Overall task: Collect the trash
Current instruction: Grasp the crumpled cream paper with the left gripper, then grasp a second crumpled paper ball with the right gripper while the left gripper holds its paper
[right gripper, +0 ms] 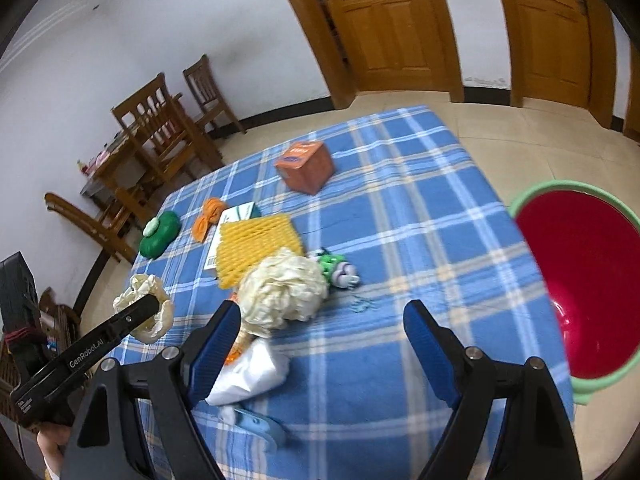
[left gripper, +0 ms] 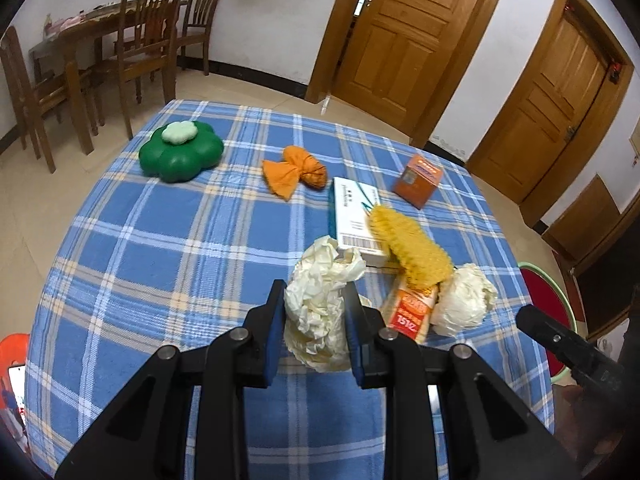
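Note:
My left gripper (left gripper: 314, 294) is shut on a crumpled cream paper ball (left gripper: 320, 300) and holds it above the blue plaid table (left gripper: 160, 264); the same ball (right gripper: 144, 312) shows in the right wrist view beside the left gripper's finger. A second crumpled paper ball (right gripper: 280, 292) lies on the table, also seen in the left wrist view (left gripper: 464, 300). My right gripper (right gripper: 320, 320) is open and empty, just in front of this second ball. A red basin with a green rim (right gripper: 580, 292) stands off the table's right edge.
On the table lie a yellow foam net (right gripper: 256, 248), a white box (left gripper: 356, 216), an orange box (right gripper: 306, 166), an orange cloth (left gripper: 296, 172), a green flower-shaped container (left gripper: 180, 154), a snack wrapper (left gripper: 412, 312), a small toy (right gripper: 336, 270), a white bag (right gripper: 252, 376) and a blue clip (right gripper: 260, 428). Wooden chairs (left gripper: 148, 48) stand behind.

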